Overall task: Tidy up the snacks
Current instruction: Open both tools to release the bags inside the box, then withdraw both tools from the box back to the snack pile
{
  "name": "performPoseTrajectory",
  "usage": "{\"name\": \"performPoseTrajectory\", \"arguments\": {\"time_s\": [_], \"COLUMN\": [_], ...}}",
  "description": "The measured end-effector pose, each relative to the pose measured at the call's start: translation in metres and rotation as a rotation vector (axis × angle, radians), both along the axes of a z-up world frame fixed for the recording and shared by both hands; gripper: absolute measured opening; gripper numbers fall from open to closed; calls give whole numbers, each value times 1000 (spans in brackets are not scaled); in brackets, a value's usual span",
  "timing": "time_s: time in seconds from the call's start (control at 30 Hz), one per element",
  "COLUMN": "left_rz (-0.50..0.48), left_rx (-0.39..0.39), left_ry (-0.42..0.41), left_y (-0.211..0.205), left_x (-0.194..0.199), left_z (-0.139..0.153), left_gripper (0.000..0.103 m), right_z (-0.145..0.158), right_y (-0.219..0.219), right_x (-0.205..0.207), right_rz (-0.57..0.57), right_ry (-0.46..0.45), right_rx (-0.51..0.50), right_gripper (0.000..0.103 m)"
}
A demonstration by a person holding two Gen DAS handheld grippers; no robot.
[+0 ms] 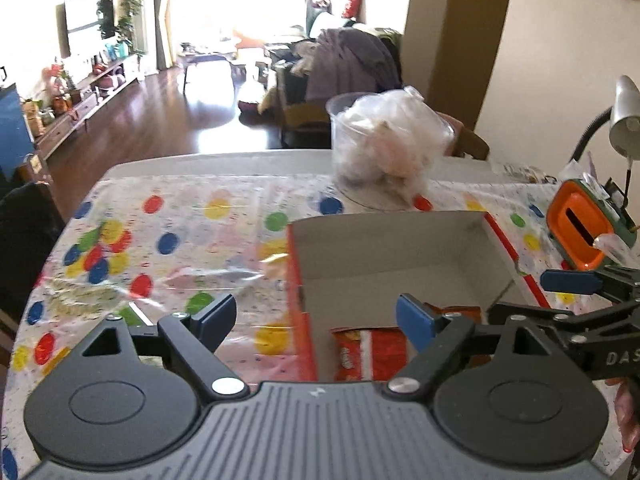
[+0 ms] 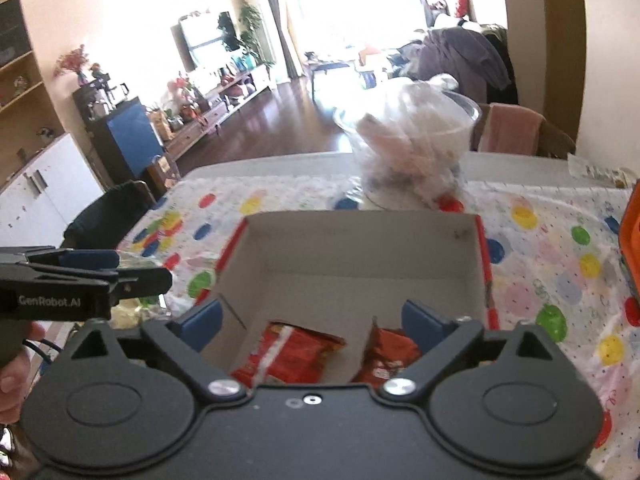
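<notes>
The left hand-held gripper [image 1: 316,318] is spread wide with nothing between its fingers, poised over the left wall of the cardboard box [image 1: 384,248]; the right hand-held gripper [image 2: 312,320] is likewise released, over the box's near end. Two red snack packets [image 2: 288,354] lie on the box floor, their print too blurred to read. Behind the box stands a clear tub [image 2: 416,148] stuffed with a plastic bag, and an orange container [image 1: 580,228] sits to the right on the dotted tablecloth [image 1: 168,240] covering the table. The left tool's side reads "GenRobot.AI".
</notes>
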State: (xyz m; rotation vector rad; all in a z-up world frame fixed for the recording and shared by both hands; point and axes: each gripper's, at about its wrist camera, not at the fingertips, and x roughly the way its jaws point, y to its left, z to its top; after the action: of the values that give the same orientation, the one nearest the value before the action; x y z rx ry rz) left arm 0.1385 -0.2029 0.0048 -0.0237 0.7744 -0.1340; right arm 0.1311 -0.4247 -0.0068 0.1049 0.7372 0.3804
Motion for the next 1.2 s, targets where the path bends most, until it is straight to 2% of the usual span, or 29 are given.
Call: {"name": "performPoseTrajectory", "arguments": {"time_s": [0.17,0.3,0.53,0.8,0.97,1.1,1.2], "left_rz": [29,35,48,88,103,118,127], "left_rx": [-19,-60,-115,-72,-67,-71,-44], "left_ry": [-43,-57,-69,-83,-46,-13,9], "left_y": [29,63,123,189,230,254,266], "left_x": [-22,-42,-69,-94,-103,-109,-111], "left_z": [9,13,16,8,-5,-19,-32], "left_gripper": [87,97,102,103,103,103,103], "right_z": [7,11,11,-1,-9,-19,-33], "right_y": [21,44,89,136,174,205,223], "right_x": [-14,-28,-49,-69,-76,-76,-73], "right_rz": [17,15,4,-67,-44,13,59], "right_ry": [-18,-28,-28,-34,-14,13,46], "right_rx": [26,43,52,98,22,-55,-93], "right_gripper": [103,103,103,103,103,103,103]}}
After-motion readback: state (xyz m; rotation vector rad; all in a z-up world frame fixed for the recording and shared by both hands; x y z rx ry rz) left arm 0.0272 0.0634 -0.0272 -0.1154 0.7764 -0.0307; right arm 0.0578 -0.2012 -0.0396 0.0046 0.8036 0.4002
